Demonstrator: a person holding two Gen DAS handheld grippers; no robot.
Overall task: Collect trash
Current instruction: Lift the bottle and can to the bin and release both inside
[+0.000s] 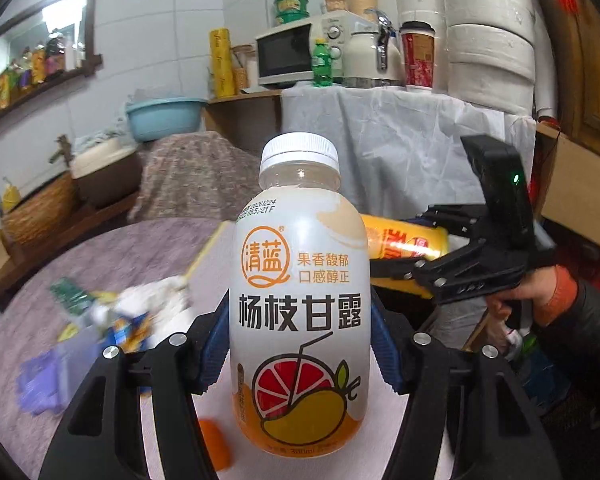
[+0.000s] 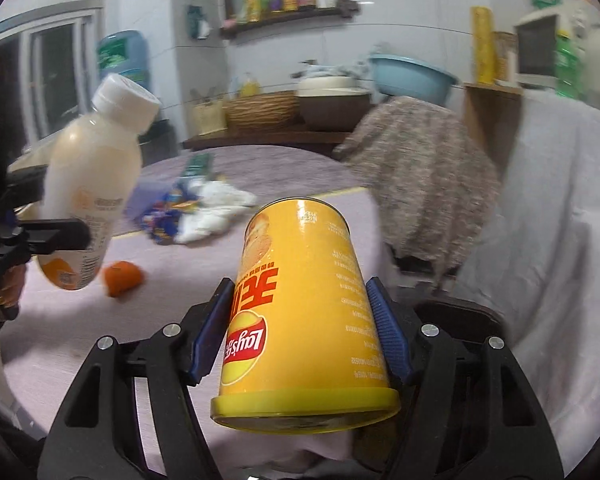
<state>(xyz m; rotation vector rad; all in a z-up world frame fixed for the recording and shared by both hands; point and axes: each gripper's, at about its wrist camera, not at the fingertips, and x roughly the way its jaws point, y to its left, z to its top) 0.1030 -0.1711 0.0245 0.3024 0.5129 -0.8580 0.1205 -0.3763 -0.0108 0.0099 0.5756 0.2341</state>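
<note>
While you carry both items clear of the worktop (image 2: 60, 360), note the grips: your left gripper (image 1: 300, 344) has its fingers (image 1: 214, 344) clamped on the drink bottle (image 1: 300, 300), upright, cap on, lifted above the cloth; your right gripper (image 2: 300, 336) has its fingers (image 2: 388, 336) pressed on the sides of the yellow chip can (image 2: 300, 312), held upside down with its lid toward the camera. Seen from the left wrist, the right gripper and can sit at 3 o'clock of the bottle, near but apart. Loose wrappers and crumpled white paper (image 2: 204, 208) lie on the worktop at about 11 o'clock of the can, and an orange peel piece (image 2: 122, 276) lies at 9 o'clock, below the bottle. Judged step: transport of two collected pieces to a bin. No bin shows in either view, so the next move calls for locating it, keeping both grips firm, and releasing one item at a time. Wrappers and peel appear left for later passes.
</note>
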